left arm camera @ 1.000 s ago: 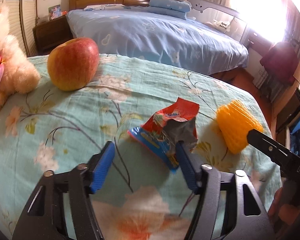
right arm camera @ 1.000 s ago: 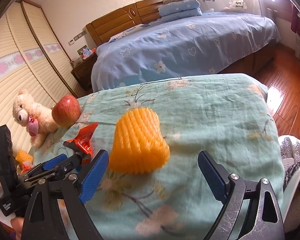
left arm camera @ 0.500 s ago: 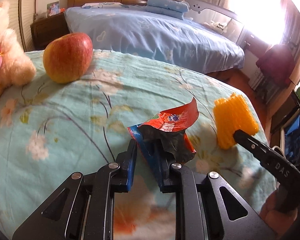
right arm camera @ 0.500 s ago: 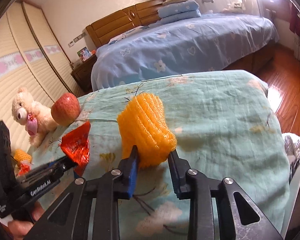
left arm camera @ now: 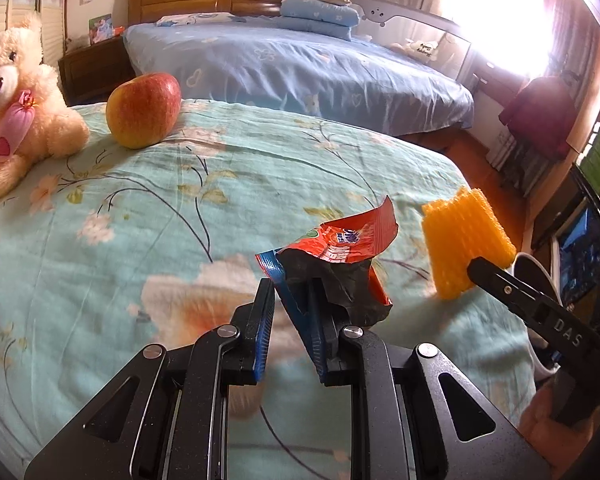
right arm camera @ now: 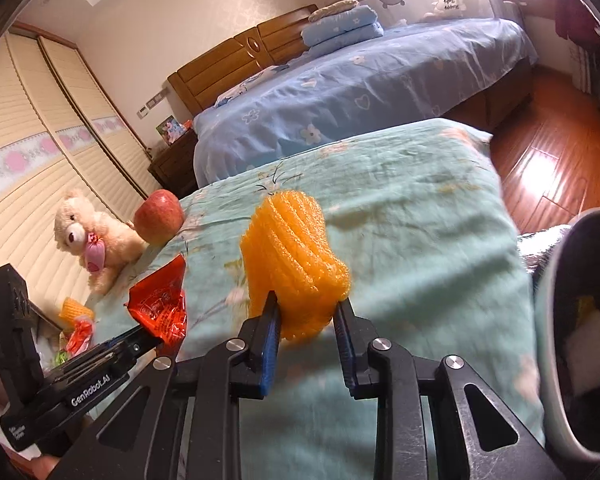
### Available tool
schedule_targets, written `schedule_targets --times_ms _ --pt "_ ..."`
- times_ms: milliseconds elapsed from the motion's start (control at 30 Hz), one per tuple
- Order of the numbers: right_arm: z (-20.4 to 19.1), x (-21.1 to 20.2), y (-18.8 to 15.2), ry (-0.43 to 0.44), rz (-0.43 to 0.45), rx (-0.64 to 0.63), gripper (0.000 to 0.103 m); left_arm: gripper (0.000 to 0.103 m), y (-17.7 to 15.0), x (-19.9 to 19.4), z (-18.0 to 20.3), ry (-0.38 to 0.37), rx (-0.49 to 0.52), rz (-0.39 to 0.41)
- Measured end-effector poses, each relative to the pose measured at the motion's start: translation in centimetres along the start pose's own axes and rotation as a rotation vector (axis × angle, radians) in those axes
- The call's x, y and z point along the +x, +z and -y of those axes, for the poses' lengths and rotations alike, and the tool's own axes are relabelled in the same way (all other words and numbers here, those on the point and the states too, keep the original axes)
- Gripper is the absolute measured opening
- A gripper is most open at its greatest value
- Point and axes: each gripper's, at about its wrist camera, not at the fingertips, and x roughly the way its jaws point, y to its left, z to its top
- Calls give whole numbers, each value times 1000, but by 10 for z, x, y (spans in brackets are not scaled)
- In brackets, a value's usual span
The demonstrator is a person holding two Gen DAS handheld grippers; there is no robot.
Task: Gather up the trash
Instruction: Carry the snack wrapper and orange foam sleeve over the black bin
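Note:
My left gripper [left arm camera: 291, 296] is shut on a torn red and blue snack wrapper [left arm camera: 340, 248] and holds it above the floral cloth [left arm camera: 140, 208]. The wrapper also shows in the right wrist view [right arm camera: 160, 304], held by the left gripper [right arm camera: 148, 340]. My right gripper [right arm camera: 306, 308] is shut on an orange foam fruit net [right arm camera: 296, 256], lifted off the cloth; the net also shows in the left wrist view [left arm camera: 464, 244]. A trash bin [right arm camera: 580, 340] with a dark liner stands at the right edge, with trash inside.
A red apple [left arm camera: 144, 108] and a cream teddy bear [left arm camera: 16, 100] sit at the far left of the cloth. More wrappers and an orange net [right arm camera: 74, 316] lie at the left. A blue bed [left arm camera: 300, 64] stands behind. Wooden floor [right arm camera: 548, 168] is on the right.
Both grippers closed from wide open onto their items, the left on the wrapper and the right on the foam net, then lifted them. The bin has come into the right view.

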Motion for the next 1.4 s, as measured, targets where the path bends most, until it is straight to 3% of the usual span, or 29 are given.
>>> schedule_targets --times_ms 600,1400 --pt "13 -87 -34 -81 89 -27 26 16 -31 -36 58 -66 134 21" --pt "35 -120 -57 -122 111 4 26 16 -56 -45 100 -121 214 -1"
